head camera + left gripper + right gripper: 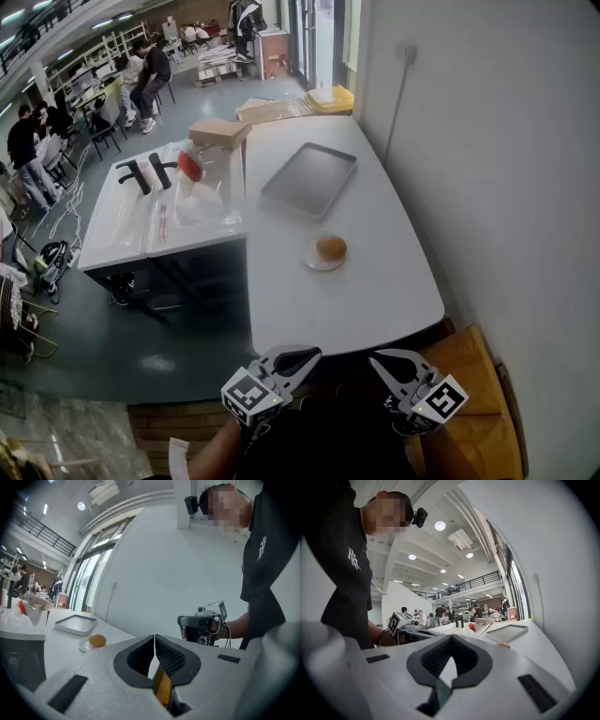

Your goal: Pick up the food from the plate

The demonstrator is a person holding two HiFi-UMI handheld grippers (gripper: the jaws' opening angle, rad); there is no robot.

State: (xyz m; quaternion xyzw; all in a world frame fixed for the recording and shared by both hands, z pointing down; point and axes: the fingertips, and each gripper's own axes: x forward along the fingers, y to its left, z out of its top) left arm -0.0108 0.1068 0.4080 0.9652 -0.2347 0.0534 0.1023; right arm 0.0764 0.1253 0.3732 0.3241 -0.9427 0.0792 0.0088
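Reference landmark: the plate (310, 260), a small round one on the white table (375, 291).

1. Left gripper (307, 357): on the near side of the plate and to its left, off the table edge and well apart from the plate. Its jaws are clenched tip to tip with nothing between them.
2. Tray (309, 178): a flat grey tray on the far side of the plate, near it but not touching. It is empty.
3. Food (331, 247): one round, golden-brown piece that sits on the plate, towards its right half. Nothing else is on the plate.
4. Right gripper (382, 360): on the near side of the plate and to its right, level, also off the table edge. Its jaws are pressed together and empty.

Handling estimate: the food looks like a small bun or similar item, so it is probably light and soft, and a hard squeeze is likely to dent it. The rounded, smooth surface may roll or slip out of the jaws.

Recommended hold: open the jaws wider than the food and place one pad on each side at its widest part, just above the plate rim. Close gently.
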